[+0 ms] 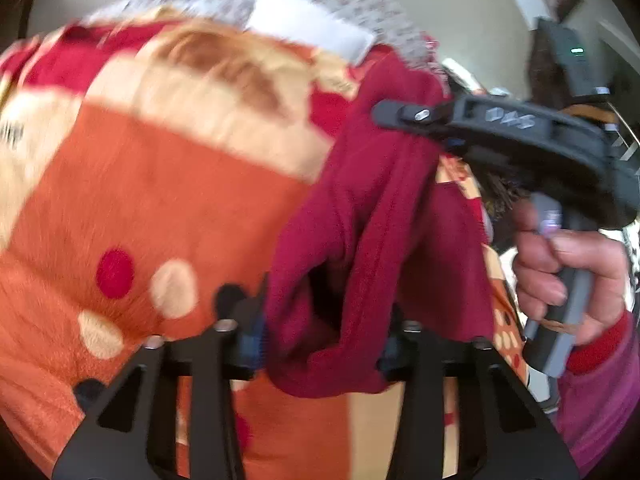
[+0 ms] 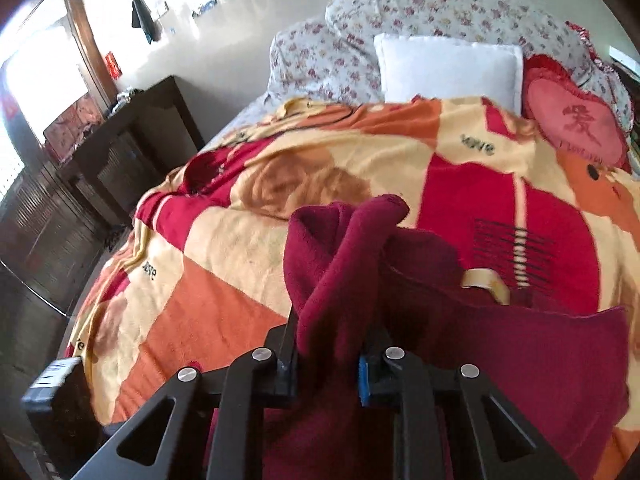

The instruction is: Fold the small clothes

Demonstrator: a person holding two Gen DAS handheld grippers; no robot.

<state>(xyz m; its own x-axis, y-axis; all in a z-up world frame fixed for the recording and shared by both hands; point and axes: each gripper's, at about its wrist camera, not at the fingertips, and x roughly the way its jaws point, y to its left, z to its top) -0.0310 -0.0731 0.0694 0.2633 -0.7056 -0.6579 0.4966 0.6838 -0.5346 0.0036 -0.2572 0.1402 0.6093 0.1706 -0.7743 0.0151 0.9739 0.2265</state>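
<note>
Left wrist view: both tools [image 1: 324, 344] [image 2: 326, 364] pinch the maroon garment [image 1: 372, 240].

Black linkage fingers [image 2: 248, 408] with silver screws; red-cuffed purple sleeve [image 1: 600, 376].

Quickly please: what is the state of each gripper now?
Left gripper: shut on the maroon garment.
Right gripper: shut on the same garment.

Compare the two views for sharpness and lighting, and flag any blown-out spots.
Left wrist view: heavy motion blur smears the blanket and white pillow; the maroon garment and right gripper read sharper. Right wrist view: mostly crisp, fisheye-bent at the edges; the window is blown out, with glare on the wall.
</note>
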